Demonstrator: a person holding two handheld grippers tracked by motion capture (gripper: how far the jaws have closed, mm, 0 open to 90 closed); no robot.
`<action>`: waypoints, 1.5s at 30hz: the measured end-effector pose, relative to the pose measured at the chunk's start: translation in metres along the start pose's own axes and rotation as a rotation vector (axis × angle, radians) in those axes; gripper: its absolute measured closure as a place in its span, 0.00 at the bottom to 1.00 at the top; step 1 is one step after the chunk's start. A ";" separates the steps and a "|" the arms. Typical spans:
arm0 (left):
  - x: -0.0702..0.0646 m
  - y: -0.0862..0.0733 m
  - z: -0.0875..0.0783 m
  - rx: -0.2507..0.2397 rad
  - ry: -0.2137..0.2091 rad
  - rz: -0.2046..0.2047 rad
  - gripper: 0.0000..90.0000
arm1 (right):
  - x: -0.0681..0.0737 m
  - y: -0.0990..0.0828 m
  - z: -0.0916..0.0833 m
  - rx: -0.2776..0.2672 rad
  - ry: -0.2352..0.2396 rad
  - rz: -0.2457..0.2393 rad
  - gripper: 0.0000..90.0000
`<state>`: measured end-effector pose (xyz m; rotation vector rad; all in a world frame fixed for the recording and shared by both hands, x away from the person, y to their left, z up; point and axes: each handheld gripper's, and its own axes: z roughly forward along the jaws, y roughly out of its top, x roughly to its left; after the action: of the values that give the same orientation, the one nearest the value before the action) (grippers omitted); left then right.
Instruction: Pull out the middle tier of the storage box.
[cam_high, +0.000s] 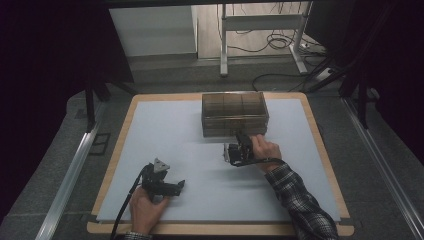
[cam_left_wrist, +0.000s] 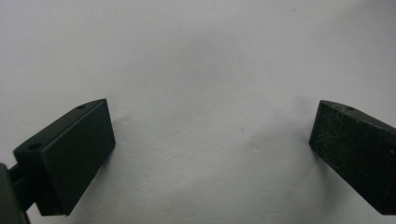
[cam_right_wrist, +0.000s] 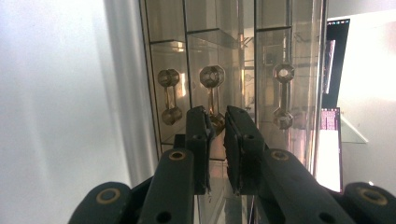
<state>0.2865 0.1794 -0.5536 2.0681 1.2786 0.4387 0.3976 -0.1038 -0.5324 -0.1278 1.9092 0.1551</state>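
on smooth white mat (cam_high: 200, 165): clear boxy drawer unit (cam_high: 234, 114)

So the drawer box (cam_high: 234, 115) was a see-through, brownish-tinted plastic unit sitting upright near the far edge of the table, a bit right of centre. It had stacked drawers, each with a clear dumbbell-shaped handle (cam_right_wrist: 213, 95) on the front. In the right gripper view that middle handle sat pinched between two black pads, with its drawer pulled slightly out.
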 end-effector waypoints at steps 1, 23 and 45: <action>0.000 0.000 0.000 0.000 0.000 0.000 0.00 | 0.000 0.000 -0.001 0.000 0.000 0.001 0.89; 0.000 0.000 0.000 0.000 0.000 0.000 0.00 | 0.006 -0.004 -0.016 -0.027 0.000 0.004 0.88; 0.000 0.000 0.000 0.000 0.000 0.000 0.00 | -0.020 -0.010 -0.028 -0.090 0.160 0.147 0.79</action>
<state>0.2865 0.1794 -0.5535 2.0685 1.2784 0.4383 0.3803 -0.1179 -0.5047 -0.0618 2.0724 0.3396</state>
